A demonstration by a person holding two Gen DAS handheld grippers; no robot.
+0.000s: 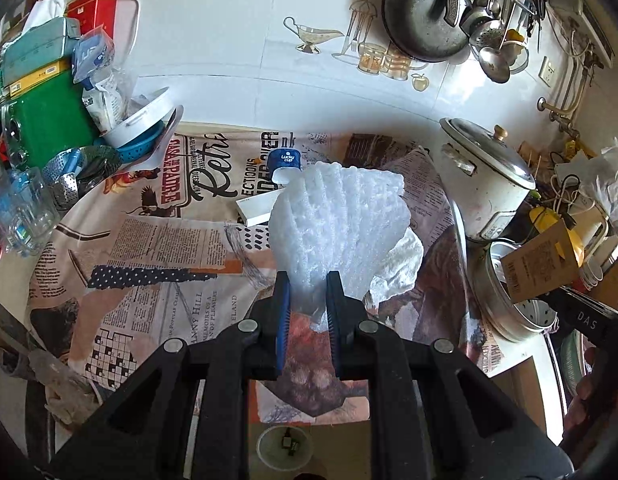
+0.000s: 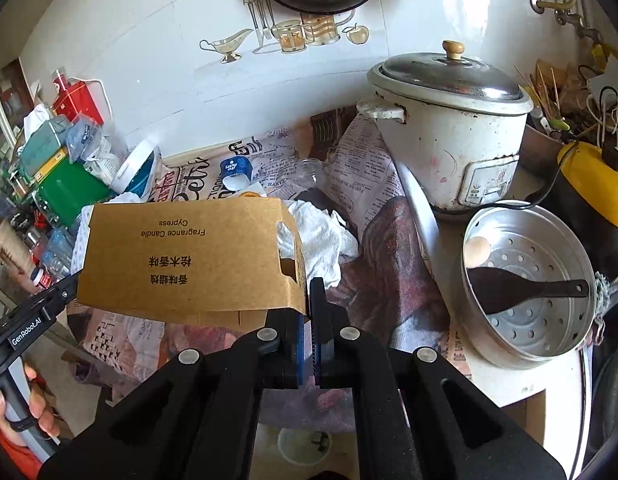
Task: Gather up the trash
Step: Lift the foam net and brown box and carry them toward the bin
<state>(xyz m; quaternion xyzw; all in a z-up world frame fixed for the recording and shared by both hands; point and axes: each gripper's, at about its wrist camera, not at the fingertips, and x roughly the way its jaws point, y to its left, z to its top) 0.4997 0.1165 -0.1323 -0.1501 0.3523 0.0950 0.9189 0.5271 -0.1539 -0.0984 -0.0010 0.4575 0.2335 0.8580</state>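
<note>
foam net (image 1: 341,220) – fans forward, left hand-held gripper (image 1: 307,280) pinching | cardboard box (image 2: 189,256) – sideways, right hand-held gripper (image 2: 309,284) pinching

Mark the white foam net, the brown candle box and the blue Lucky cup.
white foam net (image 1: 337,216), left wrist view, centre of mesh
brown candle box (image 2: 181,256), right wrist view, printed face
blue Lucky cup (image 1: 285,159), left wrist view, blue side label

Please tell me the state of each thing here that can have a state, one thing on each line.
left gripper: shut on the white foam net, held up.
right gripper: shut on the brown carton, flattened.
blue cup: lying on its side.
rice cooker: lid on.
white tissue: crumpled, on the table.
</note>
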